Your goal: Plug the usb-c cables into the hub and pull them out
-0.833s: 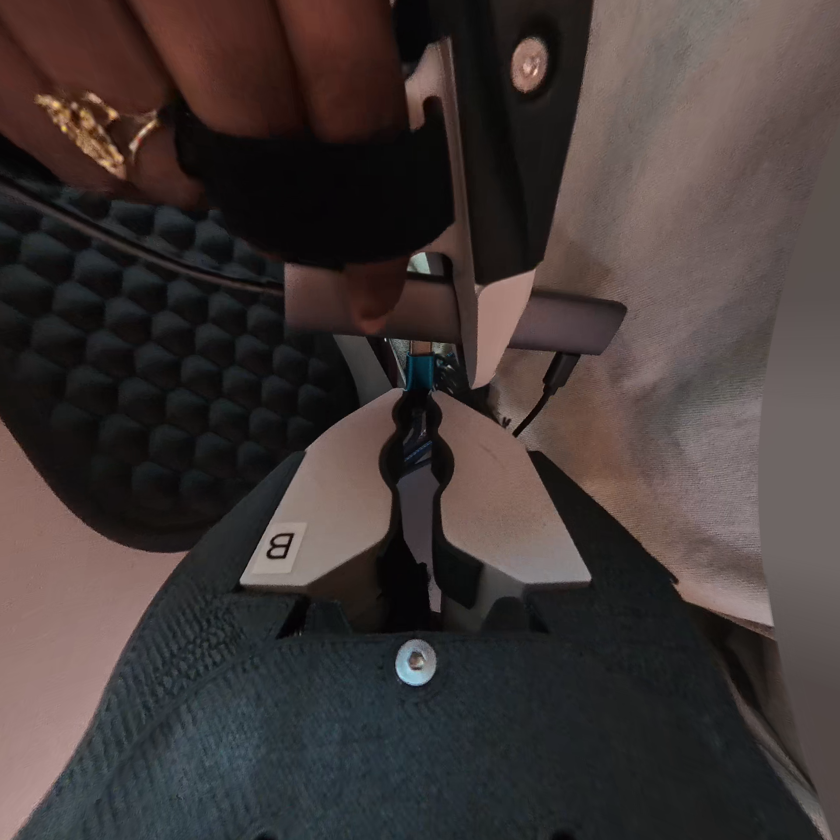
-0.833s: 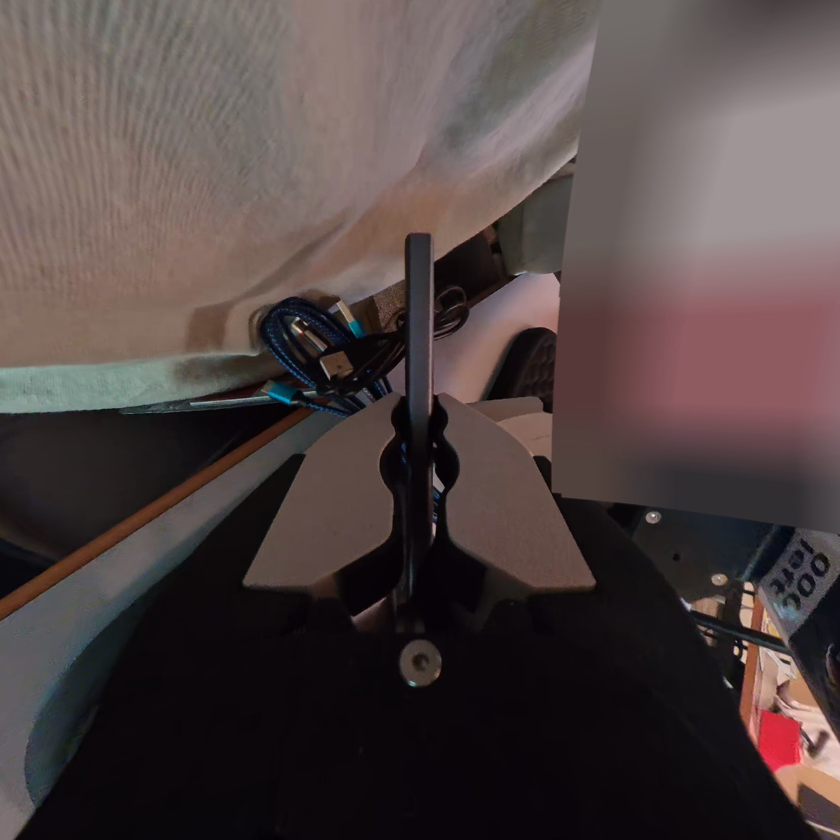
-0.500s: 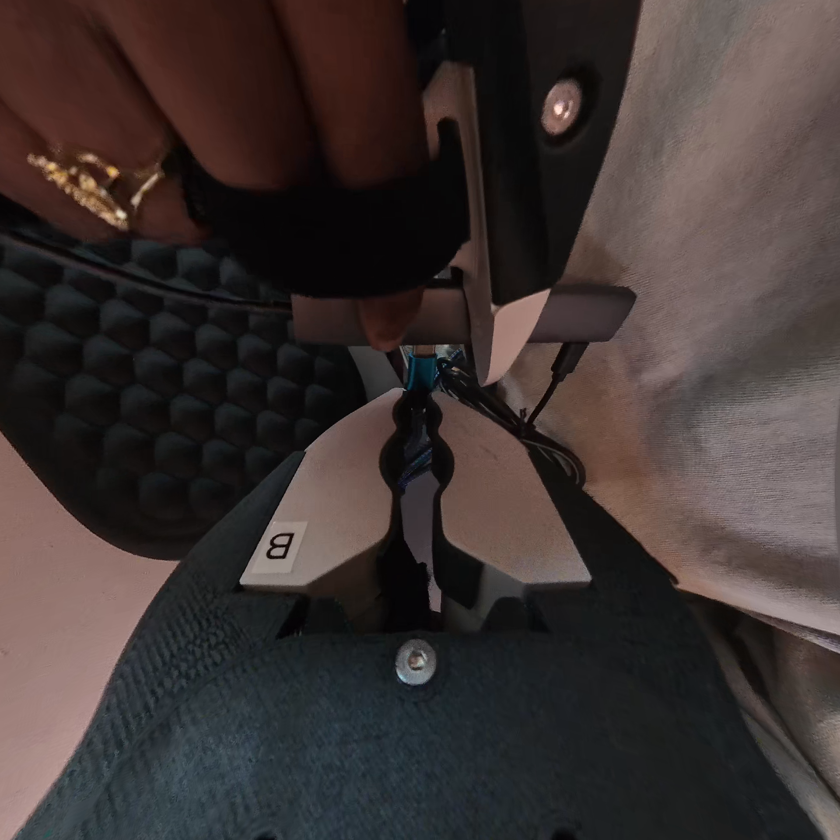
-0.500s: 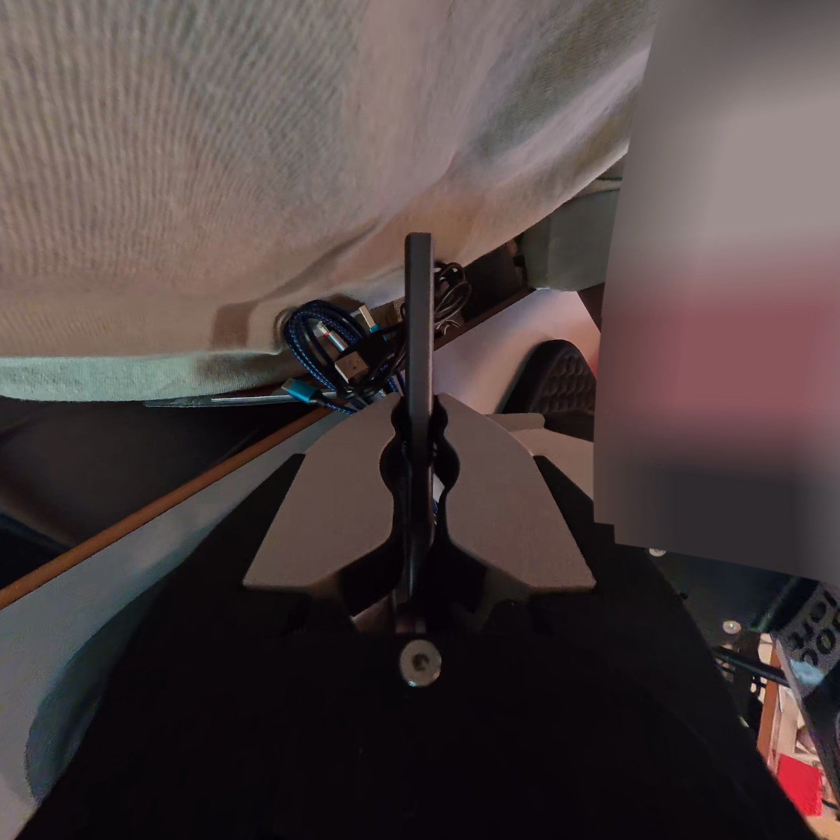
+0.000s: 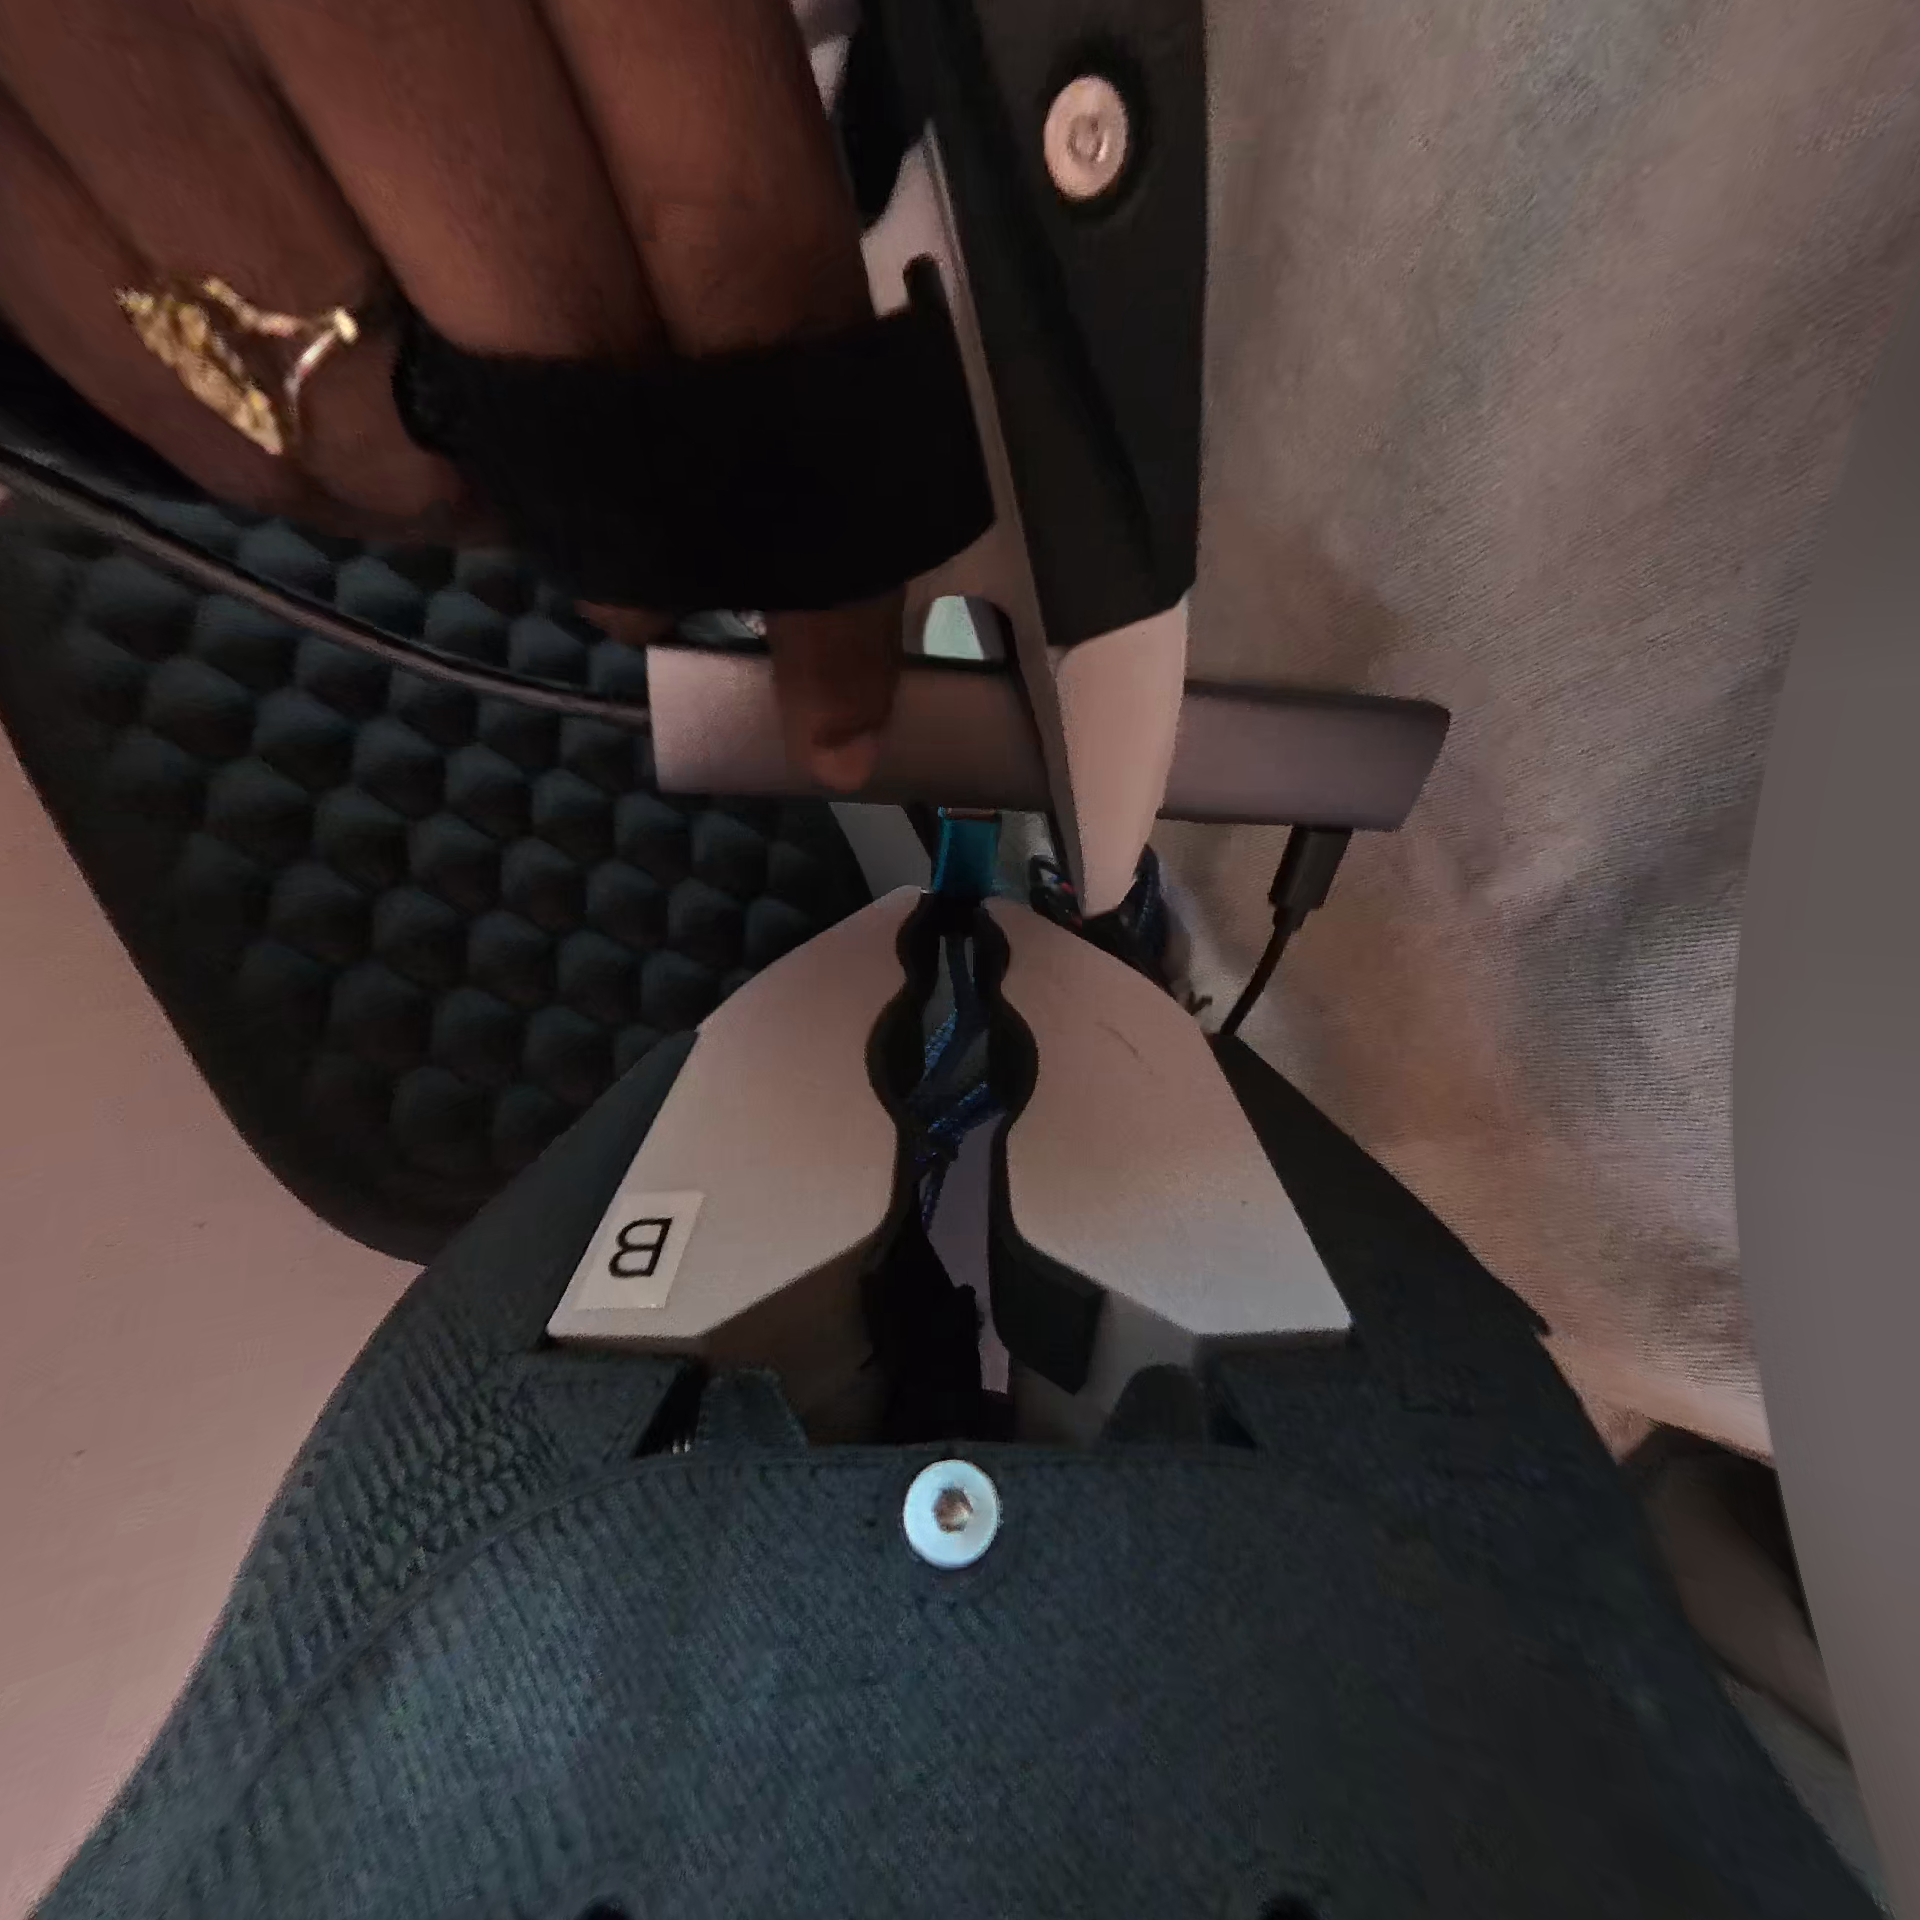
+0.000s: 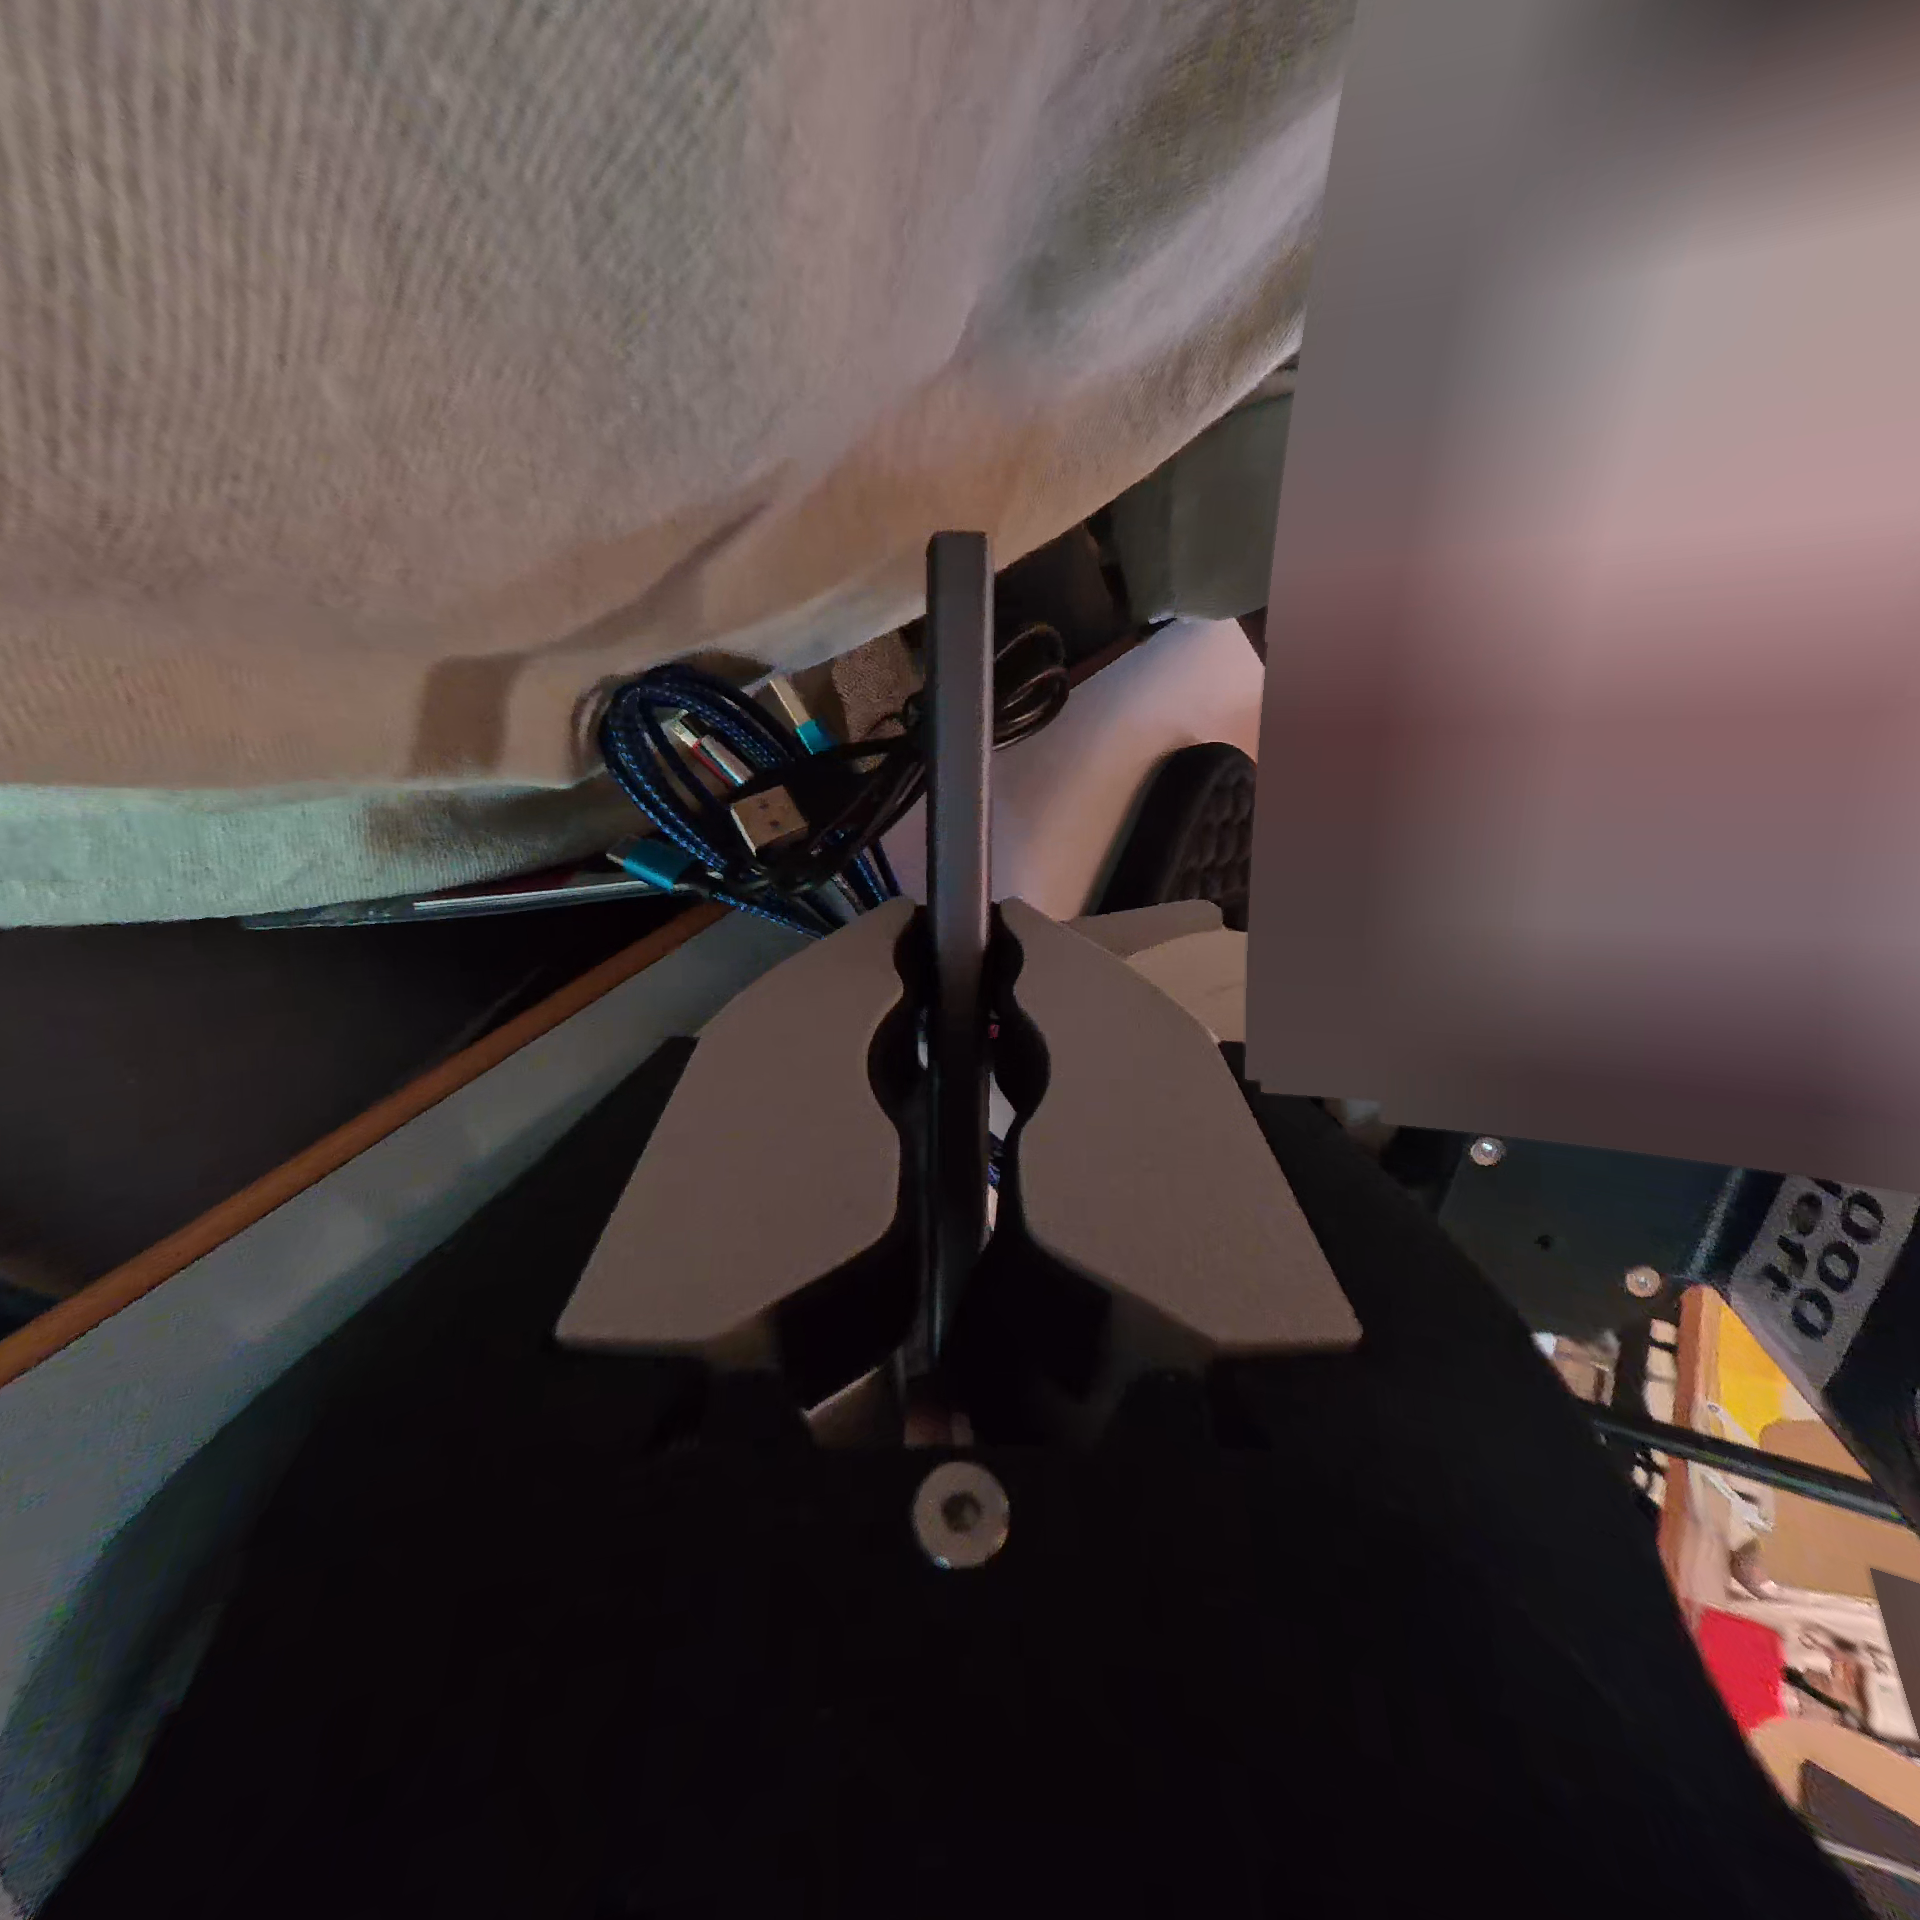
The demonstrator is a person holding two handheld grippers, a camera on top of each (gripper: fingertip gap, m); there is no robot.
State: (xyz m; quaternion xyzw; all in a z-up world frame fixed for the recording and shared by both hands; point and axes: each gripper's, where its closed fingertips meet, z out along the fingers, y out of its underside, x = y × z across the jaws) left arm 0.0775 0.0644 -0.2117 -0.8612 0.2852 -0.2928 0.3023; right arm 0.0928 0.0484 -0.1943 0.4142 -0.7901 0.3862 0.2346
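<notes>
The hub, a slim grey bar, is held off the bench in the air, lying crosswise in the left wrist view and edge-on in the right wrist view. The right gripper is clamped on it, its jaws closed against the hub's two flat faces. A black plug sits in the hub's underside near its right end. The left gripper is closed on a blue braided cable; the cable's teal plug stands just past the fingertips and meets the hub's underside, though how deep it sits cannot be told. A hand with a gold ring wraps the right gripper's handle, one fingertip resting on the hub. More blue cables hang bundled beside the hub. Behind lie a pale shirt and a black dimpled pad.
</notes>
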